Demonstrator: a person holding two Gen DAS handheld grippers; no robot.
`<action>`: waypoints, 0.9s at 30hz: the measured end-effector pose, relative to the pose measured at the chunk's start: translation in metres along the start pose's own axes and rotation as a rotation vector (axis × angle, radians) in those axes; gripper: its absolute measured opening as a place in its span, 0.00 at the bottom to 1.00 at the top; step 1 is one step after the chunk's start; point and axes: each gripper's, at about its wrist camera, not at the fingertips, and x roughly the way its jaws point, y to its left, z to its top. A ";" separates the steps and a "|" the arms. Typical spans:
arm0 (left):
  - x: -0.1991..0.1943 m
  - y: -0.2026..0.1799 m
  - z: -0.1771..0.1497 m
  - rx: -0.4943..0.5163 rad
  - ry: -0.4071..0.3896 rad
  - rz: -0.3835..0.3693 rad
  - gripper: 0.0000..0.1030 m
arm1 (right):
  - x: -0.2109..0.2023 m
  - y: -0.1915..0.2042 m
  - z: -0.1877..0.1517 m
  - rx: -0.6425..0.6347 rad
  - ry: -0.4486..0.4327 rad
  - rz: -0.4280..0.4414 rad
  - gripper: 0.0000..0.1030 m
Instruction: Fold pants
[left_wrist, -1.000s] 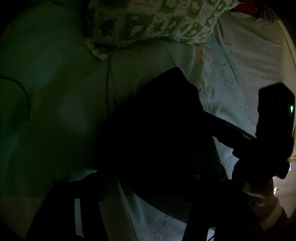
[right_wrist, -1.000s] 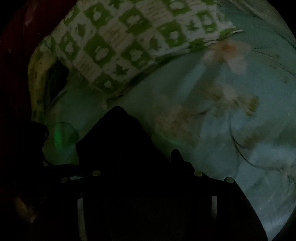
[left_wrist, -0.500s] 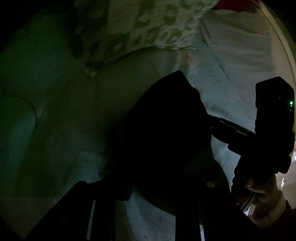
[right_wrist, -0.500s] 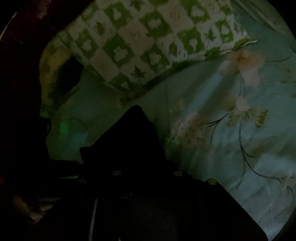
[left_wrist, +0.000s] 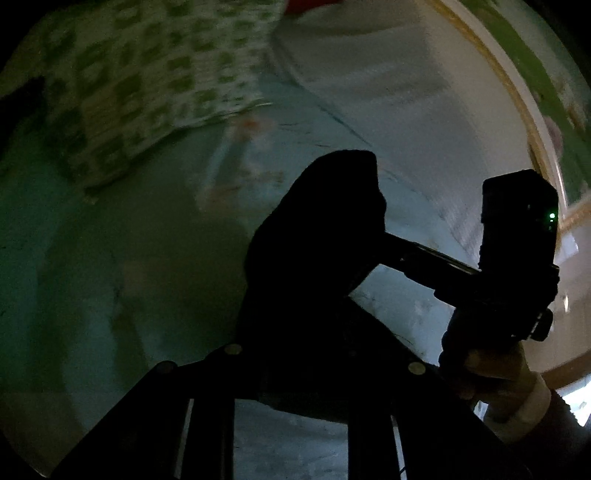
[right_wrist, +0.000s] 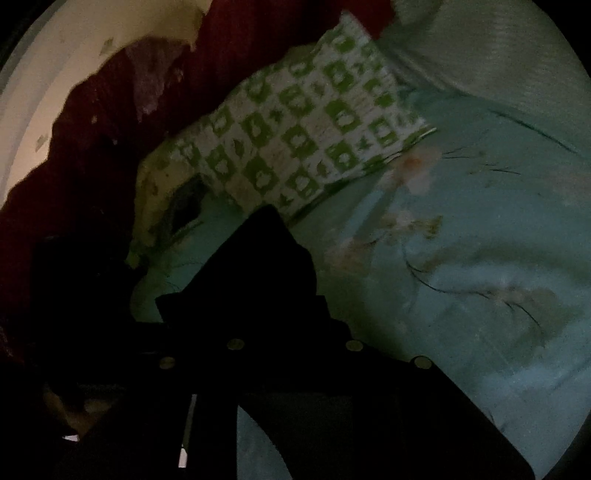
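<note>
Tongs, both left (left_wrist: 310, 295) and right (right_wrist: 273, 295), have just clamped black pants (left_wrist: 325, 221).

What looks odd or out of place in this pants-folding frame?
Mostly the lighting: both views are so dim that the black pants are just a silhouette, with no folds or edges readable. The green-checked pillow lies askew on the floral sheet. Nothing looks spilled or damaged.

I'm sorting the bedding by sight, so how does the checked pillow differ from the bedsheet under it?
The pillow has a green-and-white check of small squares; the bedsheet is pale blue-green with scattered pinkish blossoms on thin dark stems. The pillow is a plump bundle at the far end; the bedsheet spreads wide and flat. Both are printed fabric in dim light.
</note>
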 end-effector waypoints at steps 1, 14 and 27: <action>0.000 -0.009 -0.002 0.019 0.003 -0.007 0.16 | -0.007 -0.002 -0.003 0.008 -0.013 -0.003 0.20; 0.027 -0.110 -0.034 0.209 0.075 -0.080 0.16 | -0.101 -0.038 -0.077 0.138 -0.195 -0.056 0.18; 0.071 -0.184 -0.088 0.403 0.160 -0.059 0.16 | -0.146 -0.080 -0.150 0.278 -0.286 -0.095 0.17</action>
